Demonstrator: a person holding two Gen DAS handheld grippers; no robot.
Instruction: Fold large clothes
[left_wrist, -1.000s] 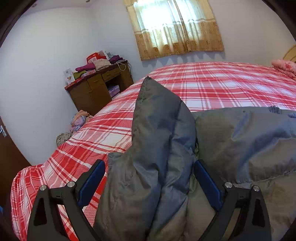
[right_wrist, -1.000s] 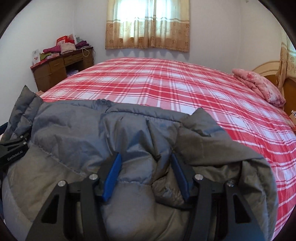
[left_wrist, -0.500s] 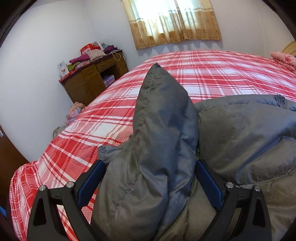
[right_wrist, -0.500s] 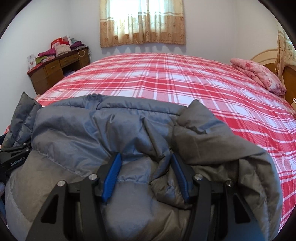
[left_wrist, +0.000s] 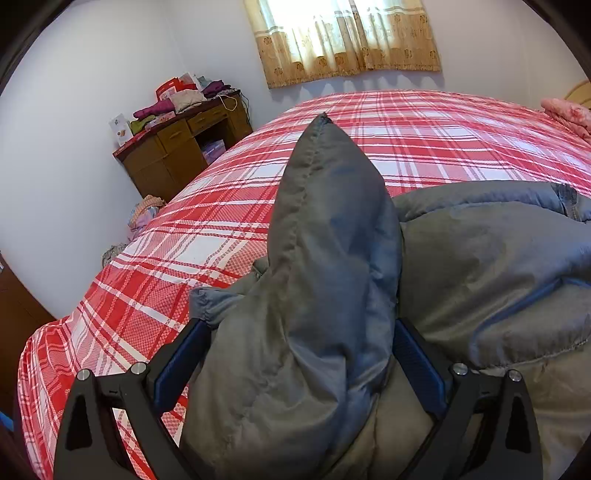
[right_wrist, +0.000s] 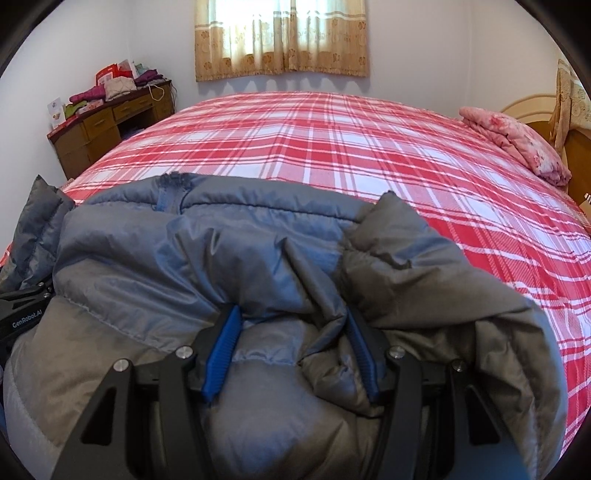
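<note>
Right up close, our right gripper (right_wrist: 291, 350) has a thick fold of the jacket (right_wrist: 229, 266) bunched between its blue pads (right_wrist: 223, 350), jaws about half apart and pressing into the padding. Our left gripper (left_wrist: 295, 365) does the same at the other end, jaws set wider, with a fat wad of quilted fabric filling the whole gap and a pointed corner sticking up past the fingertips.

We judge this as a puffy, soft, light thing: it squashes under the pads and springs back, so a shallow pinch may creep out. The shell looks smooth, likely a bit slippery. Best hold is where we are, deep over a doubled edge or seam, 2 grips well apart so the body hangs even between them.

Beyond the fingertips the jacket's bulk lies heaped on the bed (right_wrist: 332, 155), grey lining turned out at the right gripper's right side. Further ahead it's open plaid sheet, room to lay the fold down. Far left sits a desk (right_wrist: 107, 125), far right a pink blanket (right_wrist: 517, 144), a curtain (right_wrist: 280, 37) at the back wall.
</note>
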